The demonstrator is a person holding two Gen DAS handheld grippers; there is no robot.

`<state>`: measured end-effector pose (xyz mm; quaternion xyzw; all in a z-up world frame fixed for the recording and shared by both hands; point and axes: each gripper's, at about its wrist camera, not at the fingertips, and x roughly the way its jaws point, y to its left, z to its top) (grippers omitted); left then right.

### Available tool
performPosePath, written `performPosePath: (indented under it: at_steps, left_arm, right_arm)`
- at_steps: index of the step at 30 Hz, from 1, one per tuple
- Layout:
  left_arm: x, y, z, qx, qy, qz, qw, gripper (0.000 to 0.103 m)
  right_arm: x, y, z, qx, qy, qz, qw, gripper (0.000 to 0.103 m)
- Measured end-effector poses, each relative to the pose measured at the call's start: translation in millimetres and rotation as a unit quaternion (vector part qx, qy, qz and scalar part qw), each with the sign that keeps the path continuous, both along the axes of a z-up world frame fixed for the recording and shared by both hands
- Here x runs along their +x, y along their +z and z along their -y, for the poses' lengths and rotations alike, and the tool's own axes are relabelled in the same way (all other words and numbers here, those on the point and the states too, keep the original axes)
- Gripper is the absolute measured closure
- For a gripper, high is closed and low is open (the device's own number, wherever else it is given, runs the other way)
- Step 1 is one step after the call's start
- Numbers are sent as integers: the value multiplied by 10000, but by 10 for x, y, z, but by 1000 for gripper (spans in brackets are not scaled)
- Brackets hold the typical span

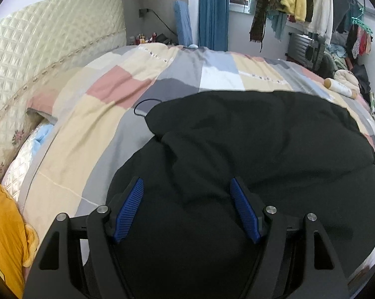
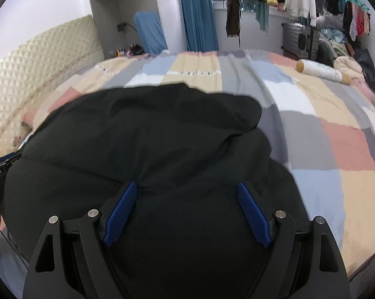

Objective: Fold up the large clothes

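Black garment [image 1: 249, 137] bunched on patchwork quilt [image 2: 324, 124], bare bedding beyond, both claws [image 1: 187, 186] [image 2: 187, 189] wide, gripping nothing

bed [image 1: 92, 114]: patchwork quilt | on it: black garment [image 1: 262, 144], white cylindrical bolster [image 2: 322, 71]

Black garment [image 1: 249, 144]: large, plain dark fabric, rumpled, partly doubled over itself, spread flat on checked bedspread; fills lower centre of both views, thin cord loop at upper-left edge.

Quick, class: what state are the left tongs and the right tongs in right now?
Left tongs: open, holding nothing, over the black garment.
Right tongs: open, holding nothing, over the same garment.
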<state>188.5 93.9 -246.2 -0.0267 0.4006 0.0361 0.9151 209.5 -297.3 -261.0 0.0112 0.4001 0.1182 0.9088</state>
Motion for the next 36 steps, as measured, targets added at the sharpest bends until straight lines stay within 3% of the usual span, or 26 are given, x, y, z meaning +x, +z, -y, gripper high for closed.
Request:
performPosePath:
  at_steps: [7, 12, 18, 23, 27, 32, 36]
  left_arm:
    - [-58, -40, -11, -171, 55, -1, 9998, 30]
    - [-125, 127, -45, -310, 83, -27, 9995, 24]
    - [-356, 514, 14, -512, -24, 115, 9986, 21]
    - [-686, 1026, 132, -533, -154, 542, 9970, 21]
    - [-983, 1393, 251, -541, -260, 851, 9946, 21]
    - [-1312, 1775, 416, -549, -468, 1158, 9907, 21]
    - [-1592, 2032, 539, -475, -551, 1413, 9873, 21]
  right_arm:
    - [-3, -86, 51, 132, -90, -236, 9996, 18]
    - [-88, 128, 37, -50, -113, 48, 9999, 16]
    - [-359, 759, 167, 315, -236, 630, 9972, 11]
    - [-680, 1366, 174, 356, -248, 1255, 9911, 0]
    - [-1037, 1800, 167, 427, -238, 1772, 9830, 0]
    - [-1407, 2179, 145, 492, -197, 2136, 9755, 0]
    - [-1737, 2365, 3, 236, -13, 2408, 9703, 0]
